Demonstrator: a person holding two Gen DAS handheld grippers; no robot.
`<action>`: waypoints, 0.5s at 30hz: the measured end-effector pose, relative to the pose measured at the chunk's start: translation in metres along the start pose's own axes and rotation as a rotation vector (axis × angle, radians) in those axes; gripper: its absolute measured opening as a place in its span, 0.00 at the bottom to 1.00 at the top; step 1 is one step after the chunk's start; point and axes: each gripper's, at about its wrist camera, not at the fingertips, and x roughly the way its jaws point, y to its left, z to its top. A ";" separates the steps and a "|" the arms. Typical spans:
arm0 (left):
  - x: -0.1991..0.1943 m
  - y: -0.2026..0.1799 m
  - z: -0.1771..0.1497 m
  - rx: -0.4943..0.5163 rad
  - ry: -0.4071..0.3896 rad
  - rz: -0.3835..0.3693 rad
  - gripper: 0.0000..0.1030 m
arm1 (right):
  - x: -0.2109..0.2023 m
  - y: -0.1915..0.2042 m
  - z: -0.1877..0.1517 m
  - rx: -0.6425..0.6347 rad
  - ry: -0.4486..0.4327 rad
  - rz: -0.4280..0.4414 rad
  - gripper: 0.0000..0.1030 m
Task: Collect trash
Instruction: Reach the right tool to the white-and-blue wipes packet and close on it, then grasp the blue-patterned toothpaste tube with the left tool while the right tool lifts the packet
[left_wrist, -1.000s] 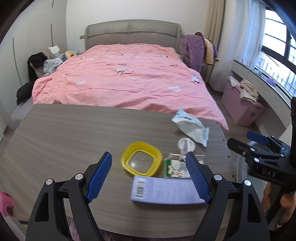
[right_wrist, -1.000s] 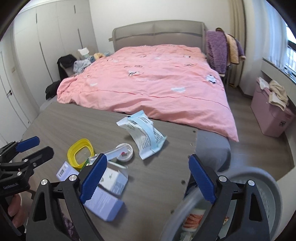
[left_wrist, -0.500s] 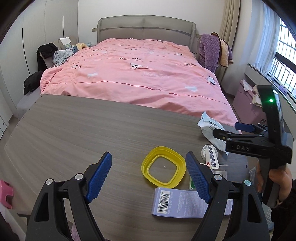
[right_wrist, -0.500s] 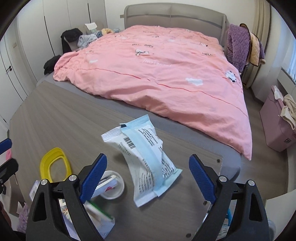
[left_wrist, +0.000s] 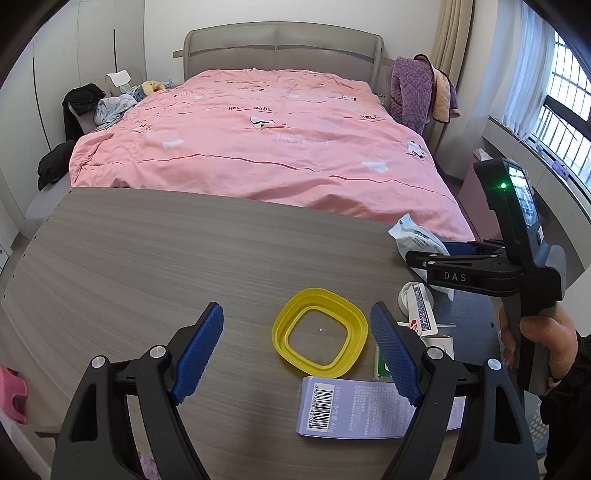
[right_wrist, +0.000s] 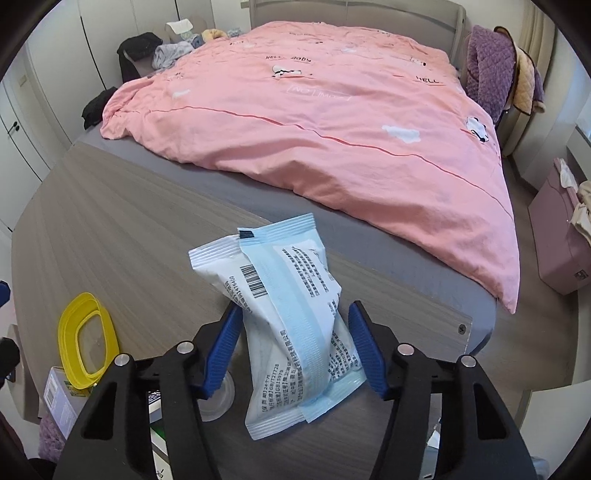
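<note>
Bright daylight in both pics, coming from the window (left_wrist: 554, 110) on the right. Light is soft, w/ only faint shadows under stuff on the table (left_wrist: 147, 258). Window looks a bit washed out. The pink blanket (right_wrist: 332, 129) is evenly lit, no glare. Both pics are sharp, no blur, even tiny print on the packet (right_wrist: 291, 317) shows. Edges bend a lot like a fishbowl, w/ black corners.

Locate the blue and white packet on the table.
In the right wrist view the blue and white packet lies between the closing right gripper jaws, near the table's bed-side edge.
</note>
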 end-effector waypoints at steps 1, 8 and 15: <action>0.000 -0.001 0.000 0.004 0.001 -0.003 0.76 | -0.001 0.000 0.000 0.004 -0.005 0.002 0.44; 0.003 -0.015 0.003 0.049 0.020 -0.040 0.76 | -0.031 -0.009 -0.009 0.091 -0.075 0.036 0.43; 0.013 -0.042 0.010 0.132 0.066 -0.100 0.76 | -0.090 -0.020 -0.047 0.201 -0.174 0.026 0.42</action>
